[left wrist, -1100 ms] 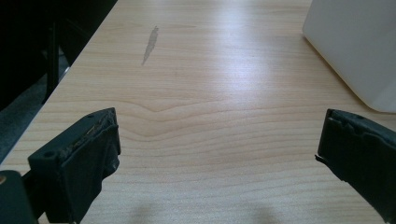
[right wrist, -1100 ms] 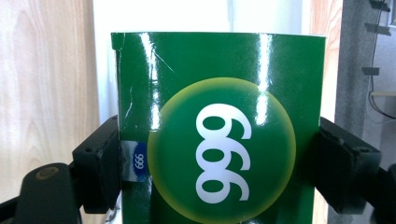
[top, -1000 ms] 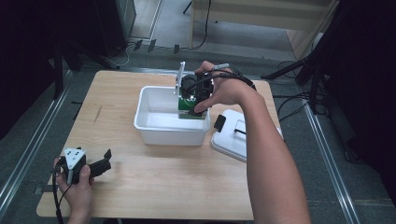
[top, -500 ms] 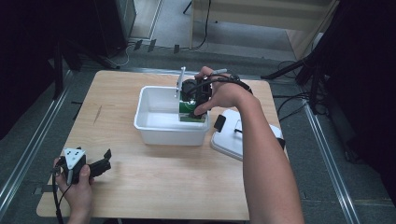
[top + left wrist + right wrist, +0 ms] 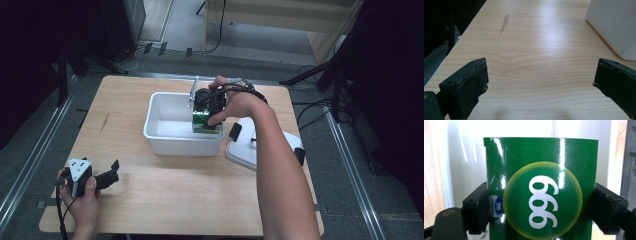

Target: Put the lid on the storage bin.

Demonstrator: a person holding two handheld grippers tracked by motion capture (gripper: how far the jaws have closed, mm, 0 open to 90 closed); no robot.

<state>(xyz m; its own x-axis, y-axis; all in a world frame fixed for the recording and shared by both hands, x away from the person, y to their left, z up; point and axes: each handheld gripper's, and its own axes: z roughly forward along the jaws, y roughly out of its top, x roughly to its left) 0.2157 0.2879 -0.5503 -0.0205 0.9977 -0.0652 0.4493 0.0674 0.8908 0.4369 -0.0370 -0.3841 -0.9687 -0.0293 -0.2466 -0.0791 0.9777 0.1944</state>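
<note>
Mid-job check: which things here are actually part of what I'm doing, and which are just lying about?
In the job:
- green box, clamped in the right gripper
- white bin, with the box at its right end

Lying about:
- white lid, right of the bin
- left gripper, open, idle over the table

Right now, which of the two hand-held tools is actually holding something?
The right tool, over the white bin, clamps a green box. The left tool is open above bare table.

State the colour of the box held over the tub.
Green box, clearest in the right gripper view.
</note>
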